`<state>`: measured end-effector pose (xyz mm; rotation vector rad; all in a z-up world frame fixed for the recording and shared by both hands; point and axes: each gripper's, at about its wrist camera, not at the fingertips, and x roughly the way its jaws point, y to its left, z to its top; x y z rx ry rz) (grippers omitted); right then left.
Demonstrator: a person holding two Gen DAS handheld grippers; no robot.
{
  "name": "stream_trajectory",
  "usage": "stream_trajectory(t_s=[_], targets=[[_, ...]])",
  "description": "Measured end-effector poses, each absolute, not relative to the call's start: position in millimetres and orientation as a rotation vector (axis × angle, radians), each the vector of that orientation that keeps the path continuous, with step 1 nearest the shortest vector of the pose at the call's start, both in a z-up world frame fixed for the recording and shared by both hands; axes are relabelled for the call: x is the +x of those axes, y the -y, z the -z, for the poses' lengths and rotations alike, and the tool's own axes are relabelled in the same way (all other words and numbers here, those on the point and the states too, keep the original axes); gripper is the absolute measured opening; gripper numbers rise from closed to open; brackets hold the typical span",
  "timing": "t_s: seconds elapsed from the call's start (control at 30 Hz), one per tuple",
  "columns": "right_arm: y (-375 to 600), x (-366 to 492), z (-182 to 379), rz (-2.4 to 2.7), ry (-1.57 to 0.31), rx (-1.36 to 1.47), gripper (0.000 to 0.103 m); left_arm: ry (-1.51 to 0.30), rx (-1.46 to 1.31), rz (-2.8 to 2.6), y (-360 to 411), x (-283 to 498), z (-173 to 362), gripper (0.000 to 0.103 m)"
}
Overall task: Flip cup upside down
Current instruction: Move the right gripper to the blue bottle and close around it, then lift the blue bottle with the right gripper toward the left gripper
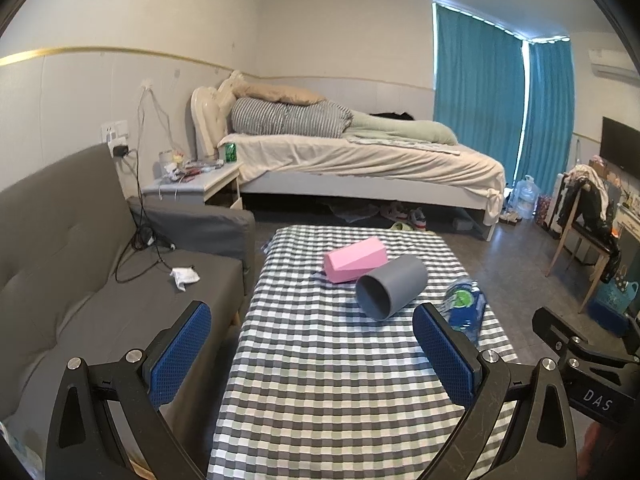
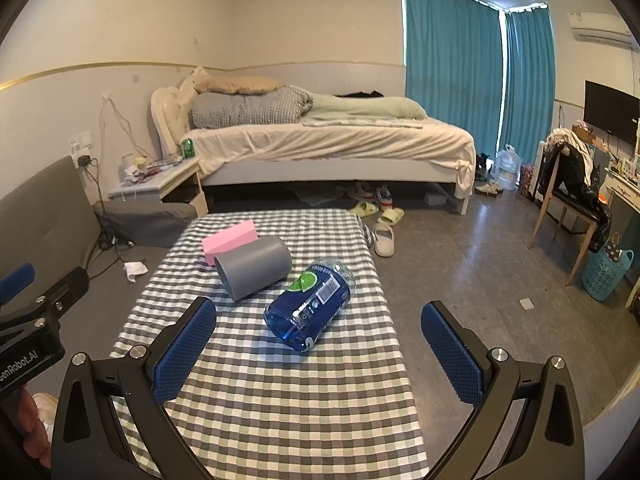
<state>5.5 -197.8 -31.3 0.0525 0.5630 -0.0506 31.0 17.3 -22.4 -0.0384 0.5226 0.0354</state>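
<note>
Nearest the cameras, the left gripper (image 1: 312,352) and the right gripper (image 2: 318,346) both hang above the near end of the checked tablecloth (image 2: 280,400), each with its blue-padded jaws spread wide and nothing between them. Beyond the right gripper lies a blue plastic bottle (image 2: 310,306) on its side, near the table's right edge. Just past it and to its left, the grey cup (image 1: 391,287) also lies on its side, open mouth turned toward the grippers, its closed end beside or touching the pink foam block (image 1: 355,259) behind it; contact cannot be confirmed. Farther off stand a grey sofa (image 1: 60,240), a bedside table (image 2: 160,184) and a bed (image 1: 360,160). Judged from this layout, the main hazards are rolling and collision: a cylindrical cup pinched off-centre may slip or roll toward the bottle, and a careless approach by the right gripper could nudge the bottle off the table edge.
</note>
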Motion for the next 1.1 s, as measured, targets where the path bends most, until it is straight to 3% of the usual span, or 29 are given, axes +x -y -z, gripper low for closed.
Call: stream_trajectory(t_s=[0.53, 0.8, 1.1], targets=[[169, 115, 113, 0.143, -0.769, 0.091, 0.101, -0.632, -0.018, -0.055, -21, 95, 90, 0.103], [176, 140, 141, 0.122, -0.863, 0.117, 0.077, -0.681, -0.05, -0.055, -24, 110, 106, 0.103], [167, 104, 139, 0.036, -0.888, 0.05, 0.075, -0.715, -0.069, -0.049, -23, 99, 101, 0.103]])
